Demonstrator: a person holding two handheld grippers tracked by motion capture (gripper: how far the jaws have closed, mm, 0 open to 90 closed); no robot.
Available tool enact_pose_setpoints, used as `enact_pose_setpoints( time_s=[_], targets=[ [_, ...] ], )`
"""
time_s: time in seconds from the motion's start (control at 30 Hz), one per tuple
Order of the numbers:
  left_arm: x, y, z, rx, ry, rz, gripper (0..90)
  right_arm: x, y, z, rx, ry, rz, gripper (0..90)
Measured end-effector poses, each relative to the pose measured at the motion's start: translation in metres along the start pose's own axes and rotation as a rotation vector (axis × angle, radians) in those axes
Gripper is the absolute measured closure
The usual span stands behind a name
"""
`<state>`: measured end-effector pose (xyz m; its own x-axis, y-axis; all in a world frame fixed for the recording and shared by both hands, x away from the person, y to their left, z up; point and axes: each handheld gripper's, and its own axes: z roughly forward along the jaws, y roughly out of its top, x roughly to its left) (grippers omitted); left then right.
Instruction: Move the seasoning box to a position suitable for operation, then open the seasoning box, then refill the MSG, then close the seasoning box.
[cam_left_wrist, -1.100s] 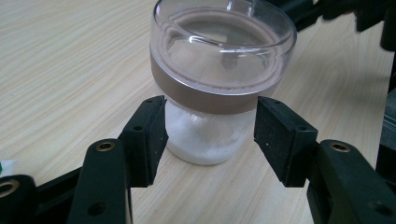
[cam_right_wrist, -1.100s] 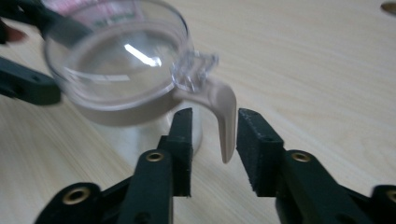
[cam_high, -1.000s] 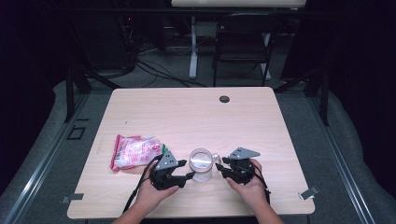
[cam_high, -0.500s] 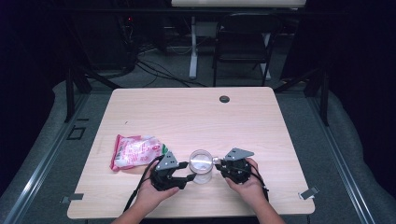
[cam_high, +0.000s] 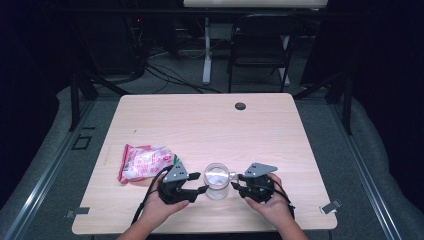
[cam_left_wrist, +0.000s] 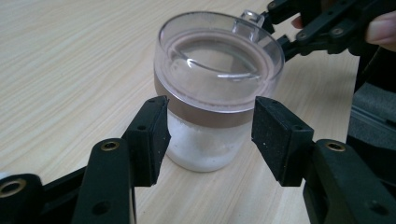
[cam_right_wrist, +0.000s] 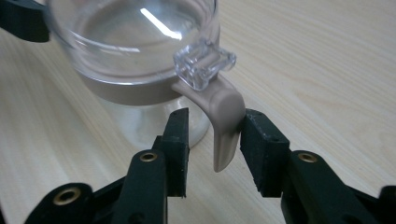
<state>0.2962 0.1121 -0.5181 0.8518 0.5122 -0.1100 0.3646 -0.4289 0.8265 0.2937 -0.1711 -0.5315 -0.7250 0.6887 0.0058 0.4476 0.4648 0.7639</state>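
From the high view, a small clear jar (cam_high: 218, 181) is standing upright near the front edge of the wooden worktop (cam_high: 210, 125), between the person's two hands. The left tool (cam_high: 196, 183) is reaching in from the jar's left and the right tool (cam_high: 234, 181) from its right, each carried by a hand coming up from the bottom edge. A pink and white snack packet (cam_high: 145, 162) is lying flat just to the left of the left tool, and a small dark round plug (cam_high: 240, 106) is sitting in the worktop far back, well apart from everything else.

In the left gripper view, the jar (cam_left_wrist: 215, 88) is showing a clear domed lid, a brown band below it and white contents in the lower part. The left tool (cam_left_wrist: 210, 135) is flanking the jar body with its jaws apart — the near pad is just beside the glass, the other is standing off with a gap, so nothing is being clamped. The right tool (cam_left_wrist: 280, 28) is showing beyond the lid.

In the right gripper view, the jar's beige latch lever (cam_right_wrist: 225, 126) is hanging down from a clear clasp at the lid's rim. The right tool (cam_right_wrist: 214, 142) is bracketing that lever with its jaws — they have just been opening, and one pad is sitting just beside the lever while the other is standing clear of it.
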Motion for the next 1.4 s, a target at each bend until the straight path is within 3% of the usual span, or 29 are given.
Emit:
enact_pose_setpoints(
  time_s=[0.13, 0.27, 0.33, 0.53, 0.7, 0.97, 1.4],
  targets=[
    [0.003, 0.003, -0.004, -0.012, -0.001, -0.018, 48.7, -0.002, 0.003, -0.018, -0.047, 0.029, 0.023, 60.2],
    [0.005, 0.004, -0.005, -0.004, 0.018, -0.038, 52.6, -0.004, 0.009, -0.030, -0.077, 0.009, 0.077, 57.8],
    [0.005, 0.004, -0.005, 0.008, 0.037, -0.043, 56.1, -0.003, 0.010, -0.031, -0.098, -0.002, 0.101, 61.9],
    [0.005, 0.005, -0.007, 0.010, 0.045, -0.050, 59.3, 0.003, 0.018, -0.033, -0.150, -0.062, 0.120, 64.0],
    [0.002, 0.007, -0.009, 0.010, 0.060, -0.039, 66.4, 0.005, 0.024, -0.031, -0.154, -0.084, 0.132, 65.9],
    [0.004, 0.009, -0.010, 0.015, 0.060, -0.052, 78.9, 0.013, 0.031, -0.029, -0.197, -0.121, 0.127, 77.9],
    [0.006, 0.009, -0.010, 0.004, 0.061, -0.070, 88.2, 0.012, 0.034, -0.021, -0.171, -0.080, 0.158, 81.0]
  ],
)
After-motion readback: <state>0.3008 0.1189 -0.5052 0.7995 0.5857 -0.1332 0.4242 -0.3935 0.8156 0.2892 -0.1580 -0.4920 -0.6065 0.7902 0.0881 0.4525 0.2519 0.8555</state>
